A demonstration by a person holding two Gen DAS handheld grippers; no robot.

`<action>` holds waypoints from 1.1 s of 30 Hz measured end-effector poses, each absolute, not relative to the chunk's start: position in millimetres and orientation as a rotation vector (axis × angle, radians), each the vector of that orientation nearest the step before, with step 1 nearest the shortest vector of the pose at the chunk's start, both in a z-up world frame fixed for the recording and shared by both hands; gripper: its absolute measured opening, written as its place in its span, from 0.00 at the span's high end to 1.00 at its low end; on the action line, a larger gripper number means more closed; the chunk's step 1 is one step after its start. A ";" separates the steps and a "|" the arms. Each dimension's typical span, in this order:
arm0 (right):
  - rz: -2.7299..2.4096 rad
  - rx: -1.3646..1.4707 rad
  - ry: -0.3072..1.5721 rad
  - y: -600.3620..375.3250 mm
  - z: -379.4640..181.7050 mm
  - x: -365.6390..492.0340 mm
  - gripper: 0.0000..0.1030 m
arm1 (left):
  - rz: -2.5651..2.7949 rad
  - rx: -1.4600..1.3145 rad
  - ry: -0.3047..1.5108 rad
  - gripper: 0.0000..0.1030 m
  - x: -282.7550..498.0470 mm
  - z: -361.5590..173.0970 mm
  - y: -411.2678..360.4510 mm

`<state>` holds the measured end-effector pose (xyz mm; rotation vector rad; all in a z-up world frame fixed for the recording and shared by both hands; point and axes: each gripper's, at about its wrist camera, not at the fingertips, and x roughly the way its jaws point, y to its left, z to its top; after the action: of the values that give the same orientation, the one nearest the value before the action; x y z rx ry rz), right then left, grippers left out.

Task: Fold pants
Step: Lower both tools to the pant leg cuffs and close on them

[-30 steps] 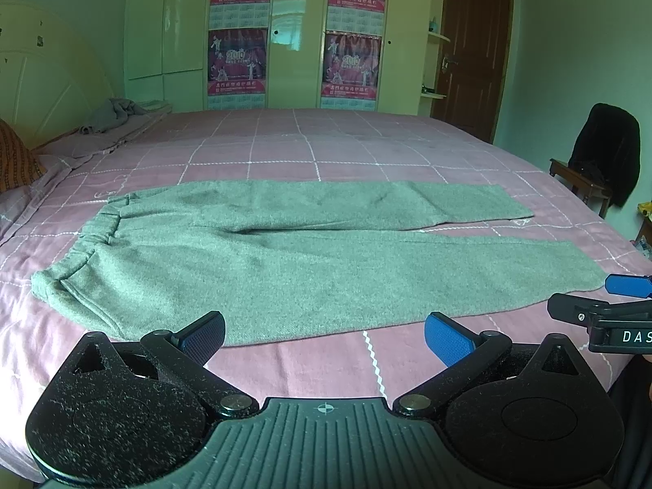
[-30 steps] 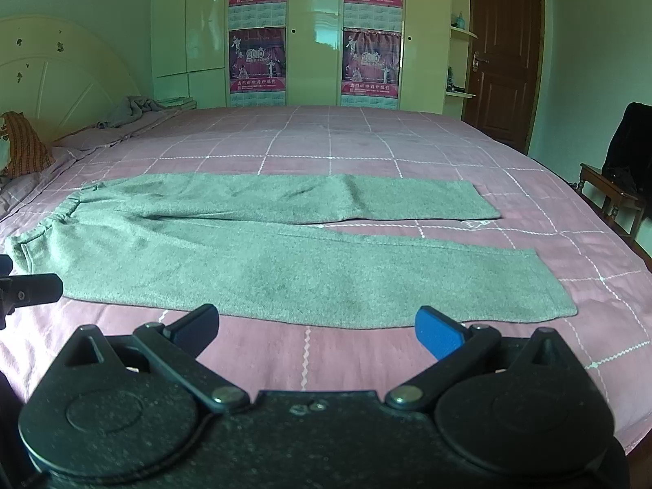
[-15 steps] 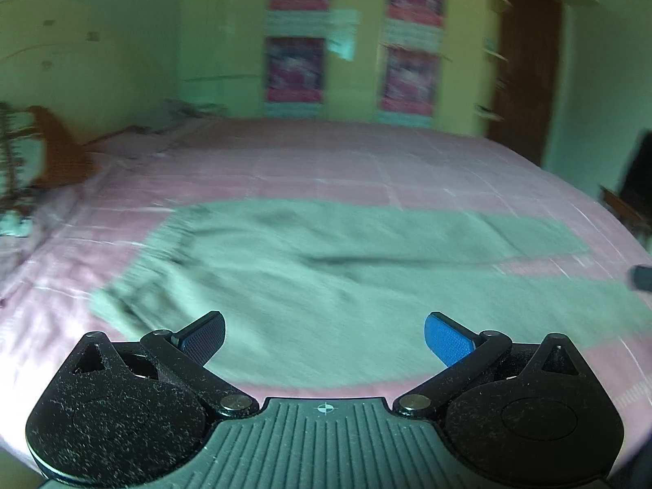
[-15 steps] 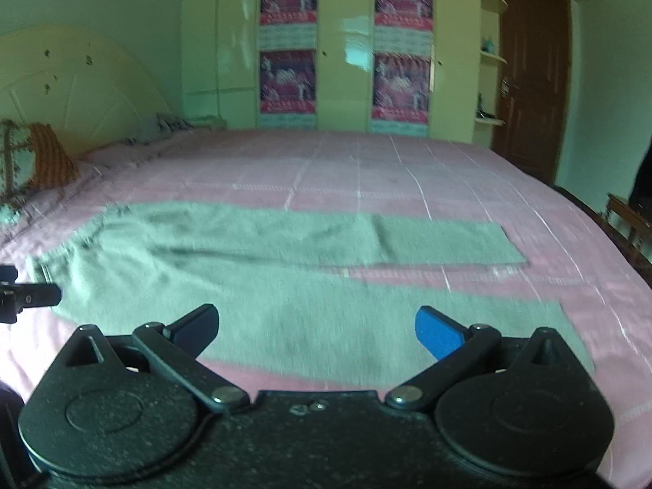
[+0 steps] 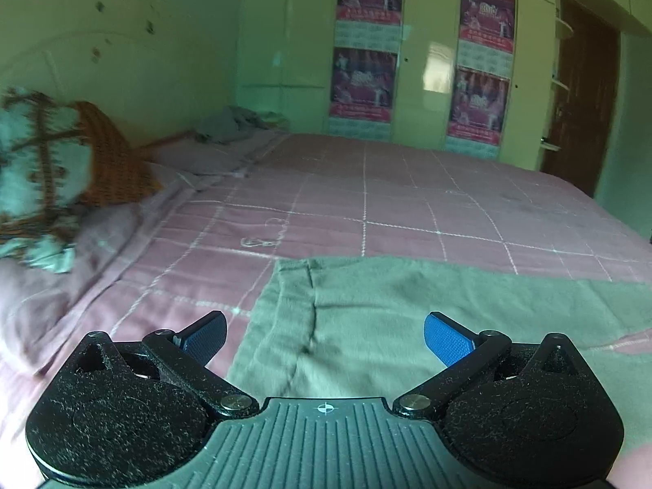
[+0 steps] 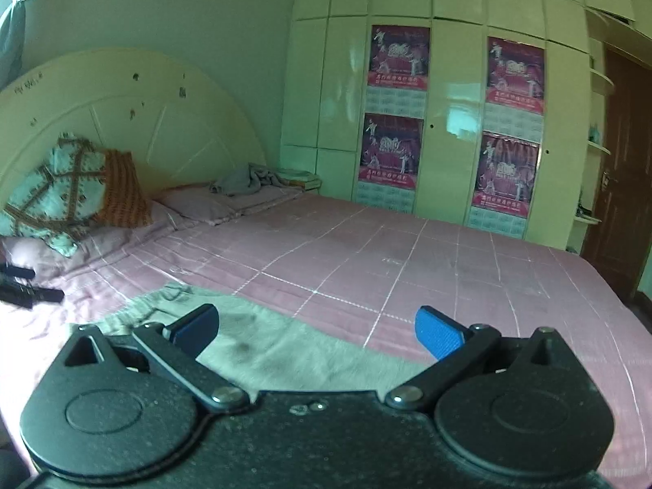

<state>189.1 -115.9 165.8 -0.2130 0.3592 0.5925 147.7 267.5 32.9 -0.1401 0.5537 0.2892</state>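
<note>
both grippers, left gripper (image 5: 324,336) and right gripper (image 6: 316,332), wide open and empty over pants (image 5: 407,326); waistband at 12 o'clock could bunch if pinched off-edge.

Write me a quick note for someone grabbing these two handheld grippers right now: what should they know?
Left gripper: open, empty, low over the waistband end of the grey pants.
Right gripper: open, empty, above the pants' far edge.
The pants lie flat on the pink bed.
Done: no fold visible, nothing gripped.
Left: grasp the pants, then make every fold.
</note>
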 end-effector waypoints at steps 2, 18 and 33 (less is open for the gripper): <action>0.598 -0.219 0.383 -108.7 161.7 218.7 0.10 | 0.265 -0.133 0.587 0.06 179.4 23.0 288.7; 0.661 -0.248 0.656 -66.0 30.5 420.0 0.38 | 0.145 -0.191 0.846 0.37 383.8 -93.4 395.2; 0.847 -0.381 0.835 -57.5 -30.8 478.6 0.32 | 0.015 -0.211 0.885 0.34 422.6 -125.4 423.8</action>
<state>478.6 -57.5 -30.8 -0.3809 0.8346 0.8467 422.6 423.8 -125.4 -0.2112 0.8853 0.0146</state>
